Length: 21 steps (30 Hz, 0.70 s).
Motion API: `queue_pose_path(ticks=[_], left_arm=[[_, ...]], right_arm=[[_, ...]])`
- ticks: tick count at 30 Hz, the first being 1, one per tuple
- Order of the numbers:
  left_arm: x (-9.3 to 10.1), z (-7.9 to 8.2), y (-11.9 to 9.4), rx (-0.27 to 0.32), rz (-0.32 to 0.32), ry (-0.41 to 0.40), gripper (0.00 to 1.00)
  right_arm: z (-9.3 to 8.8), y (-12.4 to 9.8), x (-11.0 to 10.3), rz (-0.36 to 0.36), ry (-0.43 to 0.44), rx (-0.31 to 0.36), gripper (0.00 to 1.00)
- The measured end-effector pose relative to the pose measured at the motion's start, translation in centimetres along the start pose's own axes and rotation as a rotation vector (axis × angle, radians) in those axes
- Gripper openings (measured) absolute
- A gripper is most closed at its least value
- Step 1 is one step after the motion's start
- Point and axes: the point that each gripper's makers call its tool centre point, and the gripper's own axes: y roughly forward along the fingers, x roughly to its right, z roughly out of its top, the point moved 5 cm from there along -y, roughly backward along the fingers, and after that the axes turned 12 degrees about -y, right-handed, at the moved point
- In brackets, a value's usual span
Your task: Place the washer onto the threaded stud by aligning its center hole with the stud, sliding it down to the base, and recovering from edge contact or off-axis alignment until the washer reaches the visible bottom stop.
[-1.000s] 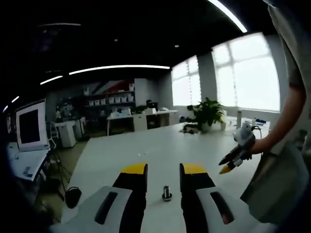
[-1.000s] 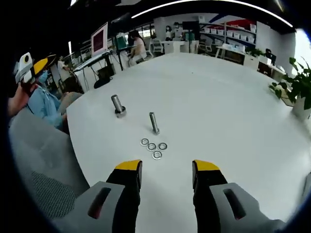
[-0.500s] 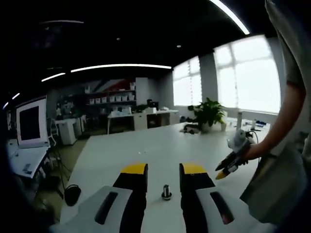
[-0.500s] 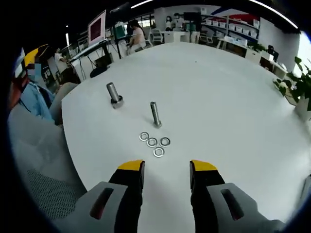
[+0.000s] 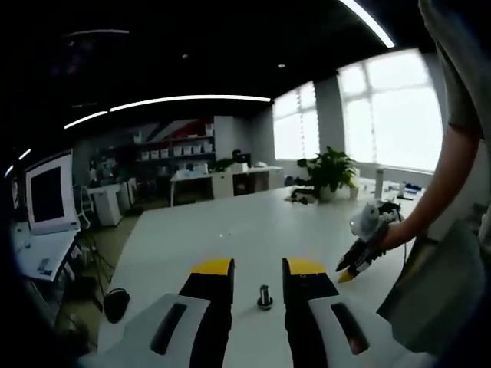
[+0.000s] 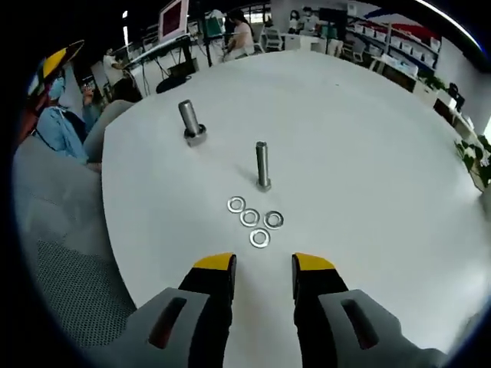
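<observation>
- Jaws of the right gripper [image 6: 263, 264] stand parted and empty, pointing along the white table [image 6: 368, 153].
- Just ahead lie four washers [image 6: 255, 221], flat (nearest one almost centred).
- Beyond them the threaded stud [image 6: 262, 165] stands upright.
- Left gripper [image 5: 258, 268] hangs apart, open.

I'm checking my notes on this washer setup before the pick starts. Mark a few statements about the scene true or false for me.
1. Four washers lie flat on the white table. True.
2. A washer already sits on the slim threaded stud. False: the stud is bare, all washers are on the table.
3. The right gripper holds a washer. False: its jaws are apart and empty, short of the cluster.
4. A thicker bolt stands upright, apart from the stud. True.
5. The left gripper has its jaws open. True.
</observation>
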Motion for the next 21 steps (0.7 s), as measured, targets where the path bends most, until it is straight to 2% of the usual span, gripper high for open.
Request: queue_pose_path(ticks=[12,17,21], left_arm=[[0.0,-0.4,0.1,-0.022,0.005,0.007,0.23],[-0.1,-0.5,0.2,-0.028,0.008,0.002,0.23],[-0.2,-0.6,0.2,-0.035,0.007,0.002,0.23]], right_arm=[[0.9,1.4,-0.1,0.047,-0.112,-0.068,0.25],[1.4,1.8,0.1,0.059,-0.123,-0.08,0.24],[1.8,1.9,-0.4,0.098,-0.203,-0.107,0.2]])
